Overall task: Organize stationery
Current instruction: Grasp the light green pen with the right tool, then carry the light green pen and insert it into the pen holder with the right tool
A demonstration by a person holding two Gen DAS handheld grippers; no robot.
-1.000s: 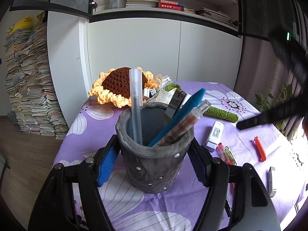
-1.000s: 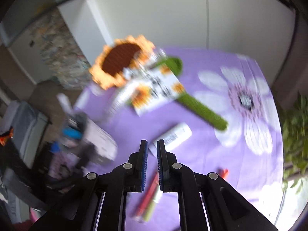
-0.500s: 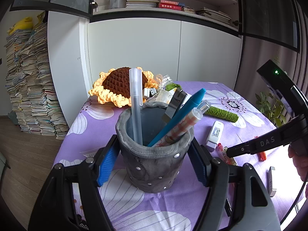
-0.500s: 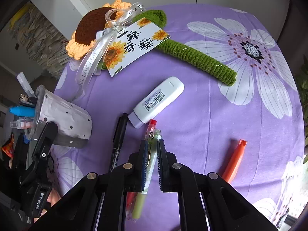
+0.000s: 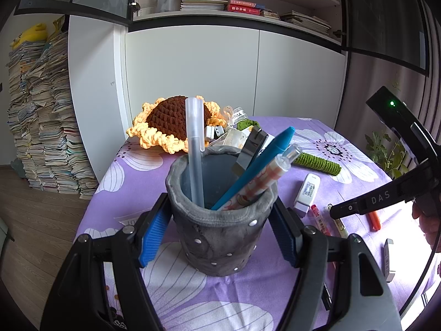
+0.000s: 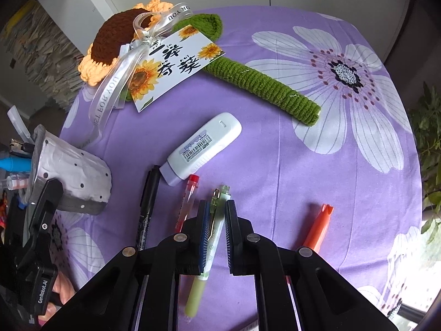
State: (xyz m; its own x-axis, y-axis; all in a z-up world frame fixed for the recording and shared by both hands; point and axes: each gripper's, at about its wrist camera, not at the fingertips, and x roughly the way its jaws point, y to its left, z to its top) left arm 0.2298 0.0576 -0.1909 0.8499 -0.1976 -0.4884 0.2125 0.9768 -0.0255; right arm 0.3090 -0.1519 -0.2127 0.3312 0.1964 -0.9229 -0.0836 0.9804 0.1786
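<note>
The right gripper (image 6: 217, 204) points steeply down at the purple flowered tablecloth (image 6: 275, 171), its jaws clenched and holding nothing. Straight below, seen through the thin slit between the pads, lies the pale green retractable pen with a clear clip end (image 6: 215, 229). It rests flat on the cloth, not in the grip.

The pen's long axis runs near to far with the clip end far and a slight lean to the right. That is almost in line with the slit, so jaws closing from left and right would meet it across its narrow width (a handy alignment). My judgement is that the jaws must first spread before they can drop around the barrel.

A red-capped clear pen (image 6: 187, 201) lies just to the left, nearly parallel, and could be caught by the left pad. A black marker (image 6: 147, 207) lies further left.

The left gripper (image 5: 219, 201) is clamped on the grey soft dotted pen holder (image 5: 220, 234), which stands upright to the left with several pens already in it. The right hand is far nearer the green pen.
</note>
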